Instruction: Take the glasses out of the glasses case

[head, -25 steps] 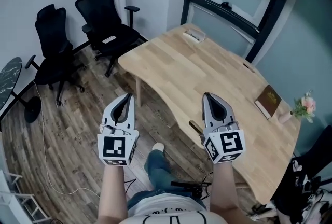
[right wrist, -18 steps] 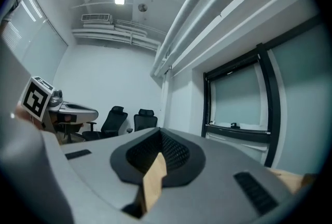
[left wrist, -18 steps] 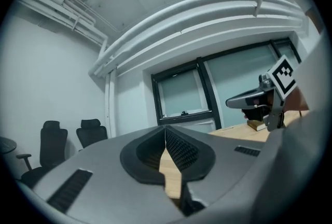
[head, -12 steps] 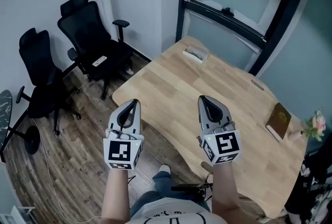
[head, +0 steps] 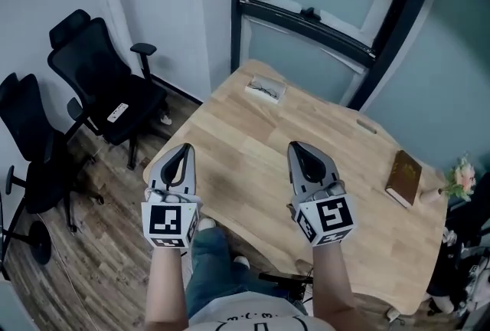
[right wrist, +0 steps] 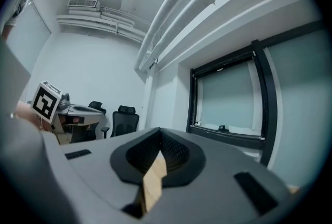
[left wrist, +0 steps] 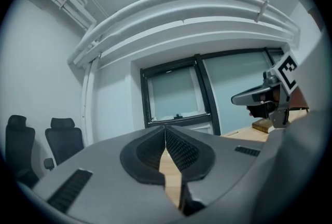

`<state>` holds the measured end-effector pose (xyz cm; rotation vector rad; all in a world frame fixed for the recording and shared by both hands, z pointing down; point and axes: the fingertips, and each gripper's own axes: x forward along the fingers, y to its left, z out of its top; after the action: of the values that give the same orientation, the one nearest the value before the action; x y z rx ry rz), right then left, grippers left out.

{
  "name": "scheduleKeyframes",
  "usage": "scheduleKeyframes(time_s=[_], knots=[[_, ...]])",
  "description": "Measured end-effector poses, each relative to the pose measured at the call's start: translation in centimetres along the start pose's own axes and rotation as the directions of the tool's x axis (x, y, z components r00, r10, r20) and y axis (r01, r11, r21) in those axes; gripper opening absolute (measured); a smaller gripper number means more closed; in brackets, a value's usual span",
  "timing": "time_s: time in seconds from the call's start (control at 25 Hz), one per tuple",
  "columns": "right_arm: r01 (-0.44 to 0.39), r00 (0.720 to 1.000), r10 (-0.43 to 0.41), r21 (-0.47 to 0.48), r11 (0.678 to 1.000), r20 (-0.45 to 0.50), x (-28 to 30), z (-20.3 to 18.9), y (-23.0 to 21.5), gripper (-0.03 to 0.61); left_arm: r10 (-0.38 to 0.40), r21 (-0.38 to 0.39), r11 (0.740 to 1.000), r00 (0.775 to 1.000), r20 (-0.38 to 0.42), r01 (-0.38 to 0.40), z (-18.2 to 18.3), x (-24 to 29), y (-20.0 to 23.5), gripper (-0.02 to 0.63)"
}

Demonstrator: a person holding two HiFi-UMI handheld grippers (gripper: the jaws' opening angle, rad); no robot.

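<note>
A pale glasses case (head: 266, 88) lies at the far end of the wooden table (head: 253, 161), near the window, with something glasses-like on it. My left gripper (head: 185, 148) hangs over the table's near left edge, jaws shut and empty. My right gripper (head: 298, 146) is held level with it over the table's middle, also shut on nothing. Both are well short of the case. In the left gripper view the left gripper (left wrist: 165, 129) shows its pads pressed together, and in the right gripper view the right gripper (right wrist: 159, 133) does too. The case is hidden in both gripper views.
A brown book (head: 403, 178) and pink flowers (head: 459, 178) sit at the table's right end, and a small flat strip (head: 367, 126) lies near the far edge. Two black office chairs (head: 99, 84) stand left of the table on the wood floor. A dark-framed window (head: 321, 15) runs behind.
The view has swung right and closer to the table: the chairs slid left and the case now sits nearer the middle. Both grippers stayed shut, side by side.
</note>
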<state>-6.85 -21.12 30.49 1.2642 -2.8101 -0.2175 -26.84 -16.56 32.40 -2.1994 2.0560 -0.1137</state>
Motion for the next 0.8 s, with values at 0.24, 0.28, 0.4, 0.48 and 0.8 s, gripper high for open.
scheduleKeyframes(time_s=[0.24, 0.28, 0.4, 0.48, 0.8], knots=[[0.043, 0.999, -0.044, -0.022, 0.999, -0.023, 6.4, -1.2, -2.1, 0.01, -0.081, -0.003, 0.997, 0.996, -0.022, 0.081, -1.9, 7.6, 2.3, 0.017], [0.053, 0.998, -0.053, -0.029, 0.998, -0.033, 7.5, -1.6, -2.5, 0.011, -0.096, -0.004, 0.995, 0.995, -0.025, 0.096, -2.2, 9.0, 2.8, 0.017], [0.086, 0.994, -0.088, -0.041, 0.995, -0.065, 11.3, -2.6, -4.0, 0.011, -0.134, -0.01, 0.991, 0.991, -0.027, 0.134, -2.9, 13.2, 4.4, 0.017], [0.105, 0.991, -0.109, -0.042, 0.994, -0.084, 13.7, -3.3, -5.3, 0.011, -0.156, -0.016, 0.988, 0.987, -0.029, 0.156, -3.5, 16.0, 5.3, 0.017], [0.11, 0.982, -0.116, -0.048, 0.993, -0.149, 22.6, -6.1, -9.2, 0.011, -0.239, -0.075, 0.969, 0.969, -0.065, 0.234, -7.0, 25.5, 7.2, 0.017]])
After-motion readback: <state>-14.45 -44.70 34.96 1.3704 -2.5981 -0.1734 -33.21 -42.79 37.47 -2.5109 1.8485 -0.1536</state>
